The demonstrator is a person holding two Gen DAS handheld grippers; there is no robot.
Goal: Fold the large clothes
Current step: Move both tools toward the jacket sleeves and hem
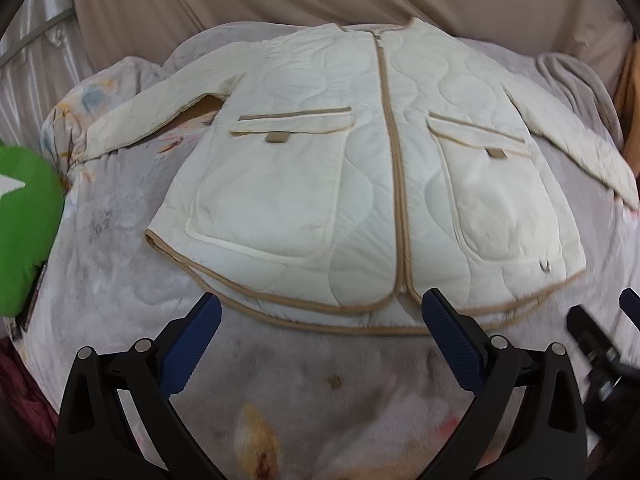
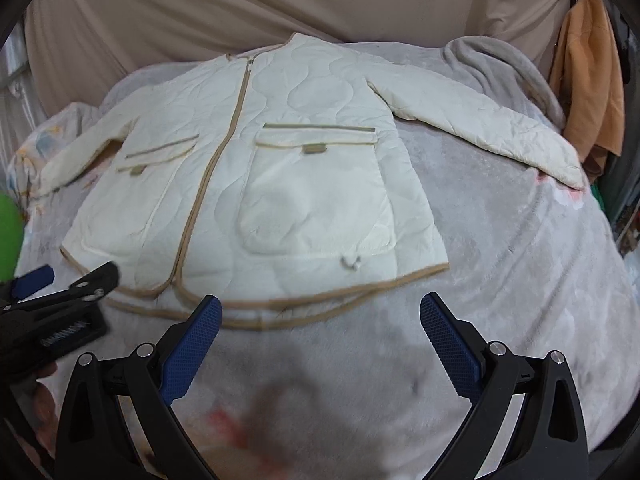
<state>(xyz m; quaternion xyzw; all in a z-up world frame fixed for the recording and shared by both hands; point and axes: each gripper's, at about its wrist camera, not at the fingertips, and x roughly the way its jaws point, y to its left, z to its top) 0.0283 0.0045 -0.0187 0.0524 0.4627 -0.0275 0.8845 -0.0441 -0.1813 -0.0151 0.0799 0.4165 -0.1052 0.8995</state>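
Both tongs, left (image 1: 320,312) and right (image 2: 320,312), gape wide and empty above the bed's near edge, short of the hem. The cream quilted jacket with tan trim (image 1: 360,168) lies flat, zipped, sleeves spread, mid-bed on a pale grey floral blanket (image 2: 520,260). Folding seems unstarted; next, likely grasp a sleeve or side.
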